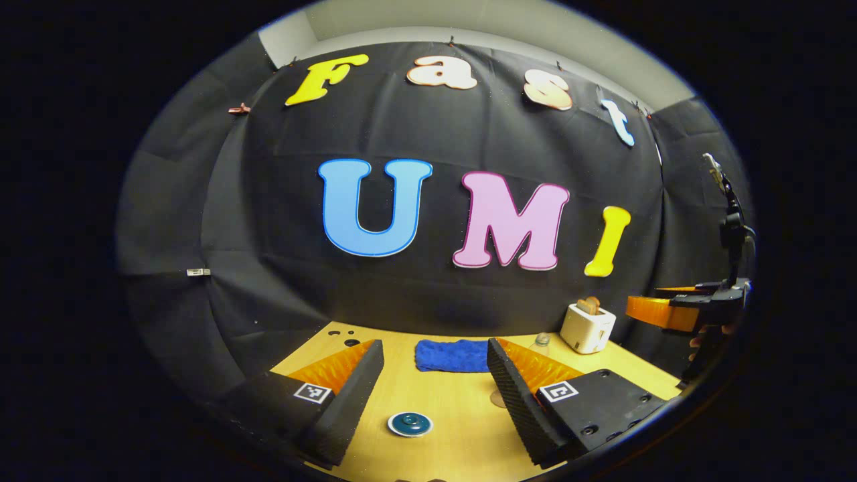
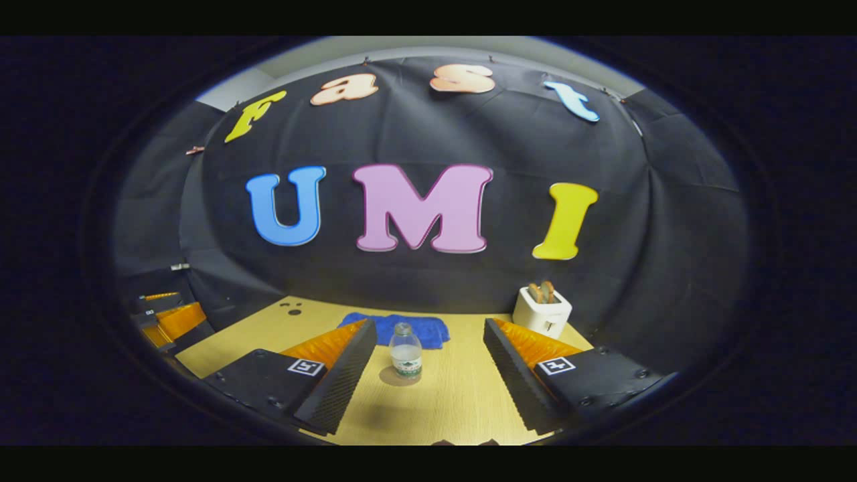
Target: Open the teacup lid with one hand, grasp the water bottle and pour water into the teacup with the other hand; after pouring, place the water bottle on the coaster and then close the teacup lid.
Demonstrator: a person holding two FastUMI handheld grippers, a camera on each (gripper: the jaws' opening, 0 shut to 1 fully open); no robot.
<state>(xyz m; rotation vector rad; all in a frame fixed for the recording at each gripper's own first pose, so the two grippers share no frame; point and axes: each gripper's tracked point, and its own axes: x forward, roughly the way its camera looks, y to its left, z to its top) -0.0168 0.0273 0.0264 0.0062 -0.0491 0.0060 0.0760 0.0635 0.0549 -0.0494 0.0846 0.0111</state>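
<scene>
Above a pale wooden table, the right gripper hangs with its two fingers spread wide and nothing between them, lined up on a small clear water bottle that stands upright on the wood just ahead. Behind the bottle lies a crumpled blue cloth; a white toaster holding two slices sits near the table's far right corner. In the left gripper view, the left gripper is likewise spread and empty, poised over a round dark teal lid lying on the tabletop between its fingers, touching neither.
</scene>
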